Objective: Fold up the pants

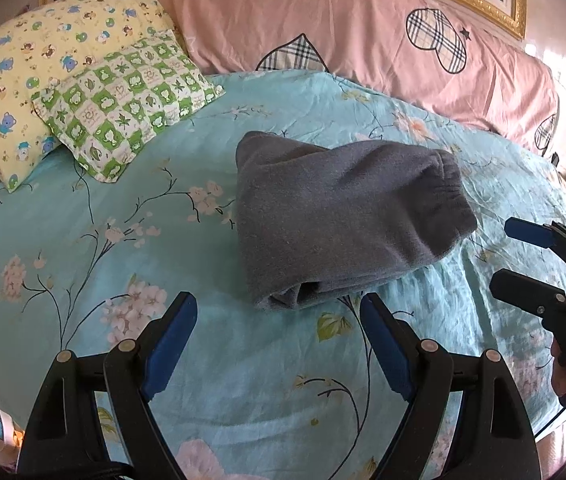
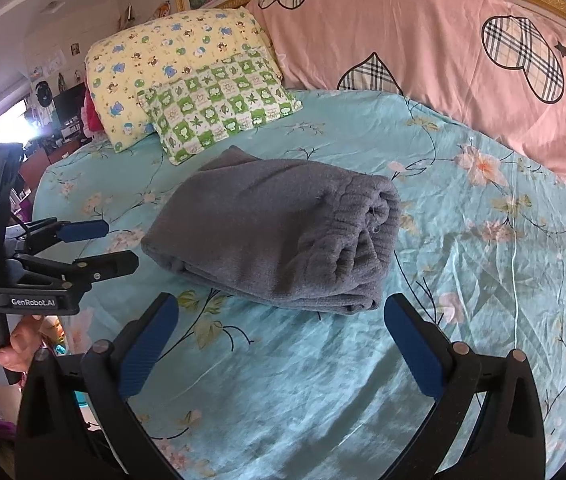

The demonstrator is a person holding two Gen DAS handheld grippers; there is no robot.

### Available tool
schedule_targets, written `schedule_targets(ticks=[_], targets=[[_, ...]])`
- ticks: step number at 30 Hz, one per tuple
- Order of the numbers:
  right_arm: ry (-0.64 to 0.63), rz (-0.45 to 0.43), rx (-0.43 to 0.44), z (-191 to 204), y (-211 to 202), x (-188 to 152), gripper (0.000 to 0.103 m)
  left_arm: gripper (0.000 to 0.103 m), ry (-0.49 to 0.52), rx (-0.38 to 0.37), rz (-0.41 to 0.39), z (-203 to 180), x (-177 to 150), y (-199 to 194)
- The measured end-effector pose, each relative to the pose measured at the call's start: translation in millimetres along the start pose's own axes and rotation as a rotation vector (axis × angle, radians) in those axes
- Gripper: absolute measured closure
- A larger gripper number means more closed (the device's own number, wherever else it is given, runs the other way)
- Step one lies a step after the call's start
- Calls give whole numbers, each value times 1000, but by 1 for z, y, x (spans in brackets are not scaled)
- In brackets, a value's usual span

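The grey fleece pants (image 1: 343, 216) lie folded into a compact bundle on the turquoise floral bedsheet (image 1: 83, 240), waistband end to the right. They also show in the right wrist view (image 2: 279, 232). My left gripper (image 1: 279, 304) is open and empty, just in front of the bundle's near edge. It appears in the right wrist view (image 2: 117, 242) at the left, held by a hand. My right gripper (image 2: 281, 308) is open and empty, just short of the bundle's near edge. It shows in the left wrist view (image 1: 501, 254) at the right.
A yellow cartoon pillow (image 1: 35, 72) and a green checked pillow (image 1: 127, 100) lie at the back left. A pink quilt with plaid hearts (image 1: 363, 32) runs along the headboard. The bed's edge is near my grippers; room furniture (image 2: 63, 112) stands beyond the left side.
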State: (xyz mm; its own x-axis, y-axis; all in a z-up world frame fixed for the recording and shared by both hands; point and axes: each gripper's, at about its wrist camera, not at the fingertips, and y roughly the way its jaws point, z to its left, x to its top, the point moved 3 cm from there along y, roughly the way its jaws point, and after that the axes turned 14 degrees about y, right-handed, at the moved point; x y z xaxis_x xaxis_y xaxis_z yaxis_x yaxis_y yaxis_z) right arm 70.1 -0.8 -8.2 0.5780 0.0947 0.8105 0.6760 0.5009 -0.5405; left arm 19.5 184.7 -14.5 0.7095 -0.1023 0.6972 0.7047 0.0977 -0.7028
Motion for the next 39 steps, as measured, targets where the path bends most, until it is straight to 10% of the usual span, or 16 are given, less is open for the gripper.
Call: schedule_targets(ticks=[39], targets=[[18, 29, -23, -2, 25, -16, 1, 18, 56, 32, 54, -10, -15, 33]])
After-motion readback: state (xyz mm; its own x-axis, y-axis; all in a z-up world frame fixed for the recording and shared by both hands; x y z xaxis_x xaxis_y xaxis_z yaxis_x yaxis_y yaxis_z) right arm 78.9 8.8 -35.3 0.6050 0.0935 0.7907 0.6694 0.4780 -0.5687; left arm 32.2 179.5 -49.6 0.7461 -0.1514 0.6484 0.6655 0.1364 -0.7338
